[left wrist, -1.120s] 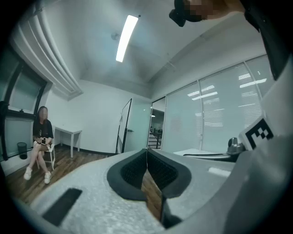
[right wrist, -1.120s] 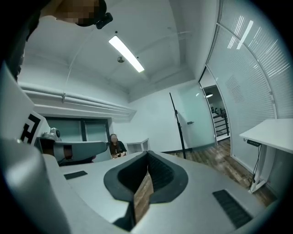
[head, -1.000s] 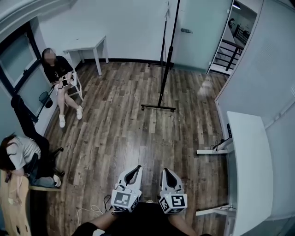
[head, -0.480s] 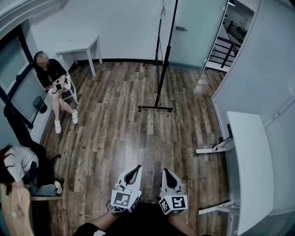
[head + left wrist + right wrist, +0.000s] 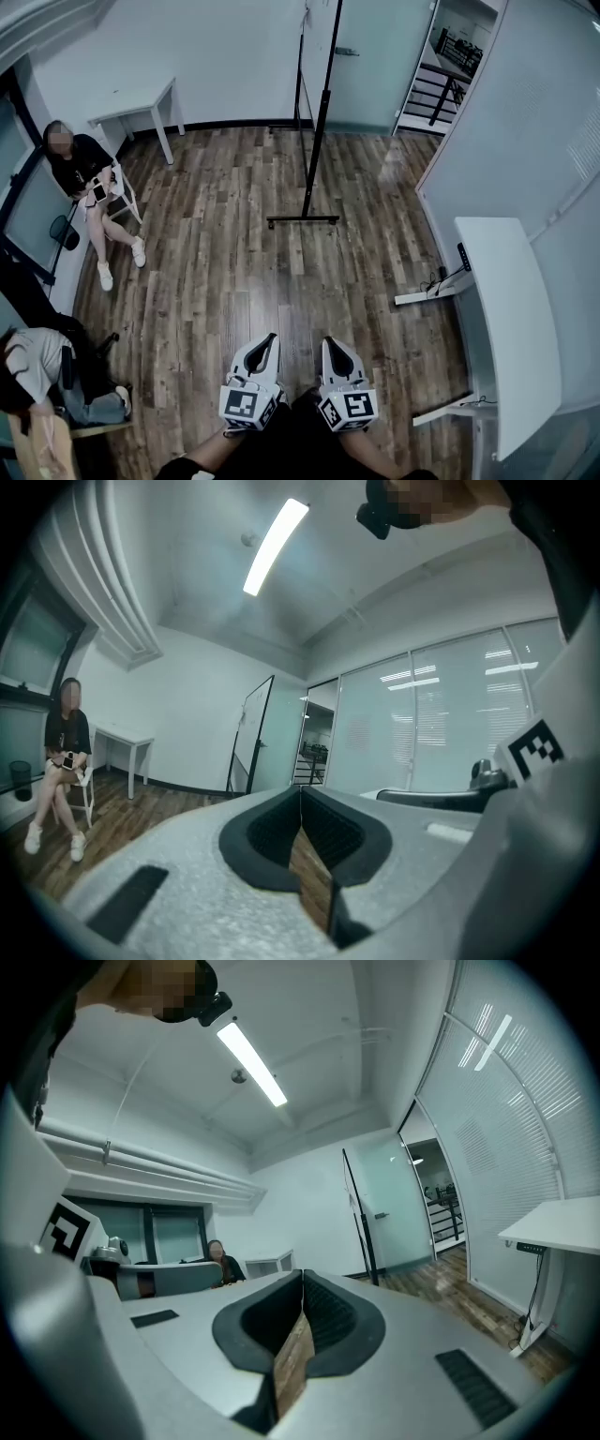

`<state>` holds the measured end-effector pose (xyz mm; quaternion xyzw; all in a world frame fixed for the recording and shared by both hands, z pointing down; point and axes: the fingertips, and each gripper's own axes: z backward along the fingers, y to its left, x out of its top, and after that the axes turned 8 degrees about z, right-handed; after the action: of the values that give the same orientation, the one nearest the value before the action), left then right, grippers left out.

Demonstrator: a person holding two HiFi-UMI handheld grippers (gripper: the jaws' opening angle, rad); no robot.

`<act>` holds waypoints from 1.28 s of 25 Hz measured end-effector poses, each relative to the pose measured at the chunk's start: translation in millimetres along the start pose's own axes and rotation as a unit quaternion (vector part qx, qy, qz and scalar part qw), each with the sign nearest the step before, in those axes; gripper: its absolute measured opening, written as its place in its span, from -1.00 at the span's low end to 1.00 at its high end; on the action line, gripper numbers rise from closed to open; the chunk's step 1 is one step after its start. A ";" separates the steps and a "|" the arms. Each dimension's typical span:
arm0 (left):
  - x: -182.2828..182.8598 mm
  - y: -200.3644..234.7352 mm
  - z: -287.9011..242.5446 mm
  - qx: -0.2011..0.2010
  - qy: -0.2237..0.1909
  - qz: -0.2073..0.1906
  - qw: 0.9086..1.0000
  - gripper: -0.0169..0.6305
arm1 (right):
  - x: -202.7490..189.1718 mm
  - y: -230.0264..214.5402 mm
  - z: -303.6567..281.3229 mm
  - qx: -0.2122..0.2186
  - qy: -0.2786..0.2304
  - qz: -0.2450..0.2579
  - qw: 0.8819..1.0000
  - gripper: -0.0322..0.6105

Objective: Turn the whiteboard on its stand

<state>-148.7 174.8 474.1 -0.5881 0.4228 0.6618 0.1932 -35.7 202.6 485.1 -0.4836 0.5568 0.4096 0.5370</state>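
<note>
The whiteboard (image 5: 319, 103) stands edge-on at the far side of the room, a thin black-framed panel on a stand with a black foot bar (image 5: 302, 221) on the wooden floor. It also shows far ahead as the whiteboard (image 5: 251, 735) in the left gripper view and the whiteboard (image 5: 361, 1215) in the right gripper view. My left gripper (image 5: 269, 338) and right gripper (image 5: 328, 341) are held side by side near the bottom of the head view, pointing level at the board and well short of it. Both the left gripper (image 5: 301, 794) and the right gripper (image 5: 302, 1277) are shut with nothing between the pads.
A person sits on a chair (image 5: 82, 173) at the left wall; another person (image 5: 33, 370) is at the lower left. A small white table (image 5: 136, 101) stands at the back. A long white desk (image 5: 506, 309) and glass partition line the right side; an open doorway (image 5: 441, 61) is behind.
Both grippers and the head camera have moved forward over the floor toward the whiteboard stand. The seated people have slid further left in view. The jaws stayed shut.
</note>
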 end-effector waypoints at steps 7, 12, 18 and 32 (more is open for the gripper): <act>1.3 15.7 -19.4 0.004 0.000 0.000 1.000 -0.90 | -7.2 -4.5 -27.7 0.001 0.016 -0.001 1.000 -0.86; 7.8 32.7 -53.1 0.016 -0.002 -0.006 1.000 -0.90 | -6.1 -21.2 -69.9 0.006 0.017 -0.003 1.000 -0.86; 17.1 50.3 -112.8 0.033 0.007 -0.015 0.999 -0.90 | 1.9 -59.6 -130.7 0.016 0.011 -0.003 1.000 -0.86; 47.8 63.3 -283.5 0.030 -0.012 -0.018 0.999 -0.90 | 33.1 -167.1 -264.1 0.037 0.006 -0.001 0.999 -0.86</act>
<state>-33.1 -95.7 464.2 -0.5814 0.4295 0.6525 0.2276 76.0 -91.1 485.9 -0.4664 0.5743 0.3853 0.5516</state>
